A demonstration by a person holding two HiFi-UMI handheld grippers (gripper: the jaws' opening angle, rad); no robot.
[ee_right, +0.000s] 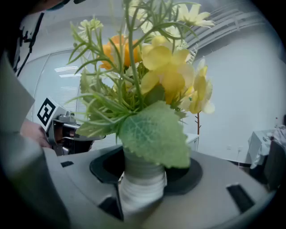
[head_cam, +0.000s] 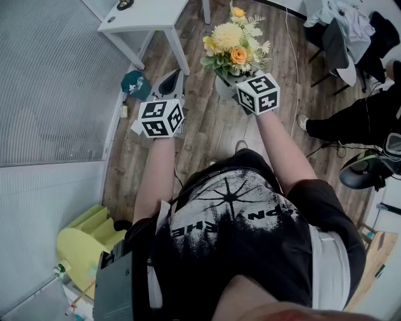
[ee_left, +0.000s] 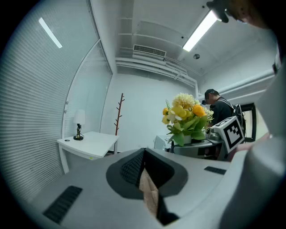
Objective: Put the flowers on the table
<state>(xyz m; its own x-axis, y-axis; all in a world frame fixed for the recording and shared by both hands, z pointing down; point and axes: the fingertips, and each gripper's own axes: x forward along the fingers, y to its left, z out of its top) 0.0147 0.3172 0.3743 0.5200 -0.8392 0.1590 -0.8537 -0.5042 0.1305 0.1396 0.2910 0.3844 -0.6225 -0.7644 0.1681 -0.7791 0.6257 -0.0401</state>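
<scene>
A bunch of yellow and orange flowers [head_cam: 230,44] with green leaves stands in a small grey vase [ee_right: 140,176]. My right gripper [head_cam: 233,86] is shut on that vase and holds it upright above the wooden floor; in the right gripper view the flowers [ee_right: 152,76] fill the frame. My left gripper [head_cam: 170,81] is to the left of it, shut, with nothing between its jaws. The white table [head_cam: 145,14] is ahead and to the left, seen also in the left gripper view as the table [ee_left: 89,144] with a small lamp [ee_left: 79,129] on it.
A person in dark clothes [head_cam: 354,119] sits at the right near a chair draped with clothes [head_cam: 341,31]. A teal object [head_cam: 135,83] lies on the floor by the blinds. A yellow object [head_cam: 88,238] is at lower left. A coat stand [ee_left: 119,114] is by the far wall.
</scene>
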